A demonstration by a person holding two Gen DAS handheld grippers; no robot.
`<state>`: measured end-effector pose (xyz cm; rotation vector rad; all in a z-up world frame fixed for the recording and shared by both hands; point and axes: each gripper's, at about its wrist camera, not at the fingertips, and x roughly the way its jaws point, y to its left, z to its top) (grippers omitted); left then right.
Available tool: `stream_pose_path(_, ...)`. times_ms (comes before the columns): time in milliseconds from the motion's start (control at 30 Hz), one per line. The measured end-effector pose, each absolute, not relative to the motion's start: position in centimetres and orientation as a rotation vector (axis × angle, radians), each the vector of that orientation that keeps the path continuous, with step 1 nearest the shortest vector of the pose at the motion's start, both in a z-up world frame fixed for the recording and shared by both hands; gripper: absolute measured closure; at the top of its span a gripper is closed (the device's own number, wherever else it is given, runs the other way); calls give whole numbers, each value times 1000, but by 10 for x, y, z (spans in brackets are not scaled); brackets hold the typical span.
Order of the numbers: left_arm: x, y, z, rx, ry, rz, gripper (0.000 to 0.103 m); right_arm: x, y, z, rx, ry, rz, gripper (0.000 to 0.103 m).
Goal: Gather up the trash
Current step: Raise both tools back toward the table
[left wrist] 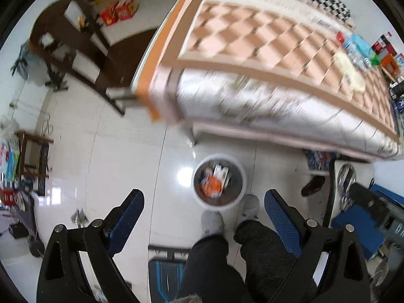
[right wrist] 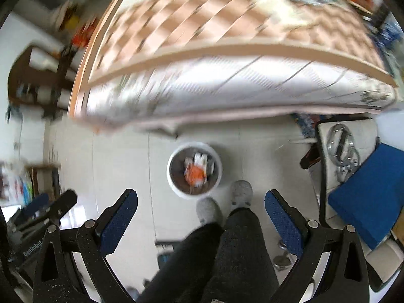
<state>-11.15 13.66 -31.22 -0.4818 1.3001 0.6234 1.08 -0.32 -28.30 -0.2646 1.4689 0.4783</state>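
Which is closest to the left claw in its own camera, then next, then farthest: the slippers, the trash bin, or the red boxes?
1. Grey slippers, on the floor between the left claw's fingers.
2. White trash bin, just beyond the toes.
3. Red boxes, far off at upper left.

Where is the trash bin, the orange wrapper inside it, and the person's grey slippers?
trash bin (left wrist: 242,176), left wrist view, on its white rim.
orange wrapper (left wrist: 212,185), left wrist view, on its middle.
grey slippers (right wrist: 242,192), right wrist view, on one slipper's toe.
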Motion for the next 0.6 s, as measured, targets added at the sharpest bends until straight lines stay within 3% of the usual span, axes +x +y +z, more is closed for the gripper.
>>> stream_pose_path(333,87,108,-302,-491,1277,547,6,220,-105,-265,-112,1413,165,1)
stream_pose_path(600,278,66,-362,-630,1420,432,7,401,-135,-291,-149,1494,204,1)
